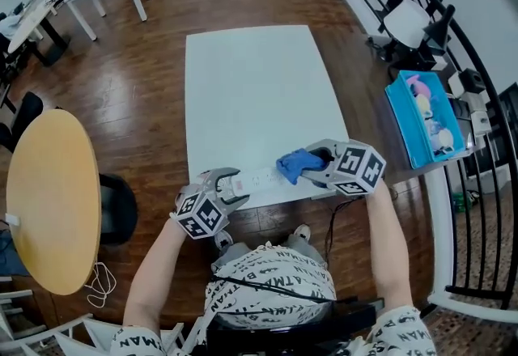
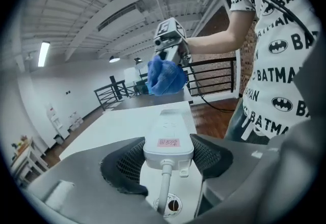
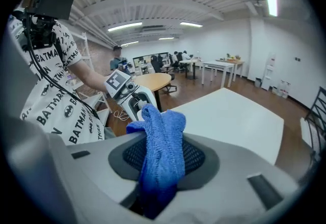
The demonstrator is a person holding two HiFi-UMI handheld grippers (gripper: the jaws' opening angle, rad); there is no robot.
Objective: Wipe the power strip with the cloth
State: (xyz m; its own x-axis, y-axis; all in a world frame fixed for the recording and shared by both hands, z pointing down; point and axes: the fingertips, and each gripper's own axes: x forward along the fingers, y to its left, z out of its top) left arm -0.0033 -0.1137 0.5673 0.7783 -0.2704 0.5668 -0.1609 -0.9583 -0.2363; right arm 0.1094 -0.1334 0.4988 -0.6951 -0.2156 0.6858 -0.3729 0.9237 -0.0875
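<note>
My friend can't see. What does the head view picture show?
Seen from above, a person works at a white table: the left gripper clamps one end of a white power strip, and the right gripper holds a blue cloth near the other end.

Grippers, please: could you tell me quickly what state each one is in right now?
Left gripper: closed on the power strip at its cord end.
Right gripper: closed on the blue cloth.
</note>
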